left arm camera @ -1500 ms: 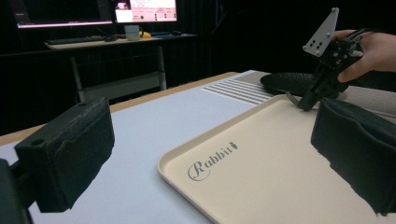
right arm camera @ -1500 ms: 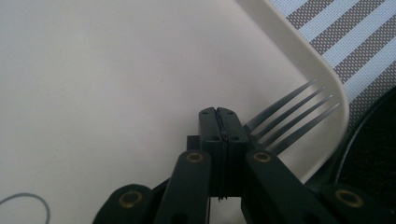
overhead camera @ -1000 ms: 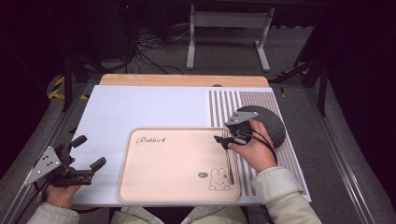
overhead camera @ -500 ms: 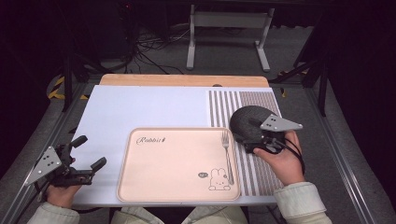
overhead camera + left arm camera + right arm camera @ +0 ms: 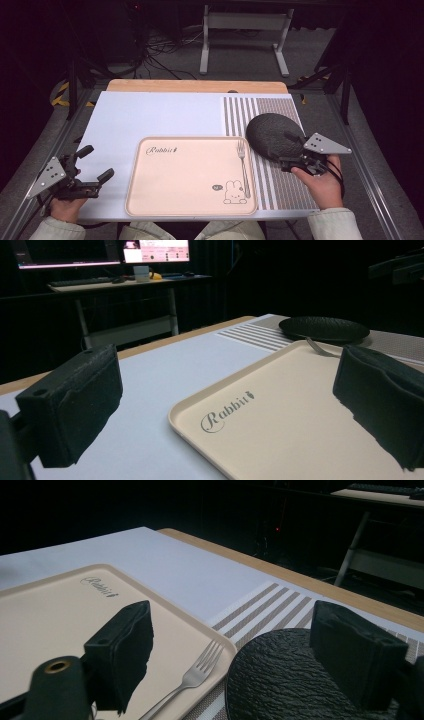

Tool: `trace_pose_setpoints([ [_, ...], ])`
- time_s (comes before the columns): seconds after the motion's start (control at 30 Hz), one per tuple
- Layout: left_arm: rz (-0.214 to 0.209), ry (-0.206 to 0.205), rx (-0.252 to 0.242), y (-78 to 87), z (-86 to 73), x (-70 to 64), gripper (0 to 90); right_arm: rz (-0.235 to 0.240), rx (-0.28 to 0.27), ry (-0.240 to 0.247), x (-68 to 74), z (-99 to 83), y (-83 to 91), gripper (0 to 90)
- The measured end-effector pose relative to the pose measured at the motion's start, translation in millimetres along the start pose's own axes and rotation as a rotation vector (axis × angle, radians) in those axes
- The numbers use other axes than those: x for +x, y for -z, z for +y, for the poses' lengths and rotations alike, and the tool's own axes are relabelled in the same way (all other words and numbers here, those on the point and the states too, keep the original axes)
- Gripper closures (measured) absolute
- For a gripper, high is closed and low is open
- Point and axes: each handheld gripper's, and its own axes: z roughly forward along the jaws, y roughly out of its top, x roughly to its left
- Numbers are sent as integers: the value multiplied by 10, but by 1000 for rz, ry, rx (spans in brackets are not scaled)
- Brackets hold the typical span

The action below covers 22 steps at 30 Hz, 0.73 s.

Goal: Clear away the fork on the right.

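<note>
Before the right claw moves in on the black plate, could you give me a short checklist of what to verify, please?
1. Right claw open: ok, its jaws stand apart in the right gripper view.
2. Black plate free: ok, nothing lies on it and it sits flat on the striped mat.
3. Jaws around the plate's rim: not ok, they sit at its near edge without gripping.
4. Fork out of the way: ok, it lies on the tray by its right rim, apart from the plate.
5. Left claw clear: ok, open at the table's left edge.
</note>
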Motion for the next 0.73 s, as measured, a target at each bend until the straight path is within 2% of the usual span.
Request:
trace_pose_setpoints([
  [0.17,1,1,1,0,-1,1,3,-7,-13,-5,-55,-136,100,176],
  [0.33,0,1,4,0,-1,1,3,-22,-31,-32,-99,-305,177,156],
  [0.67,-1,0,-1,-2,0,1,3,-42,-89,-70,-153,-689,237,139],
  [0.73,-1,-1,-4,0,2,3,3,-47,-77,-79,-171,-745,242,140],
])
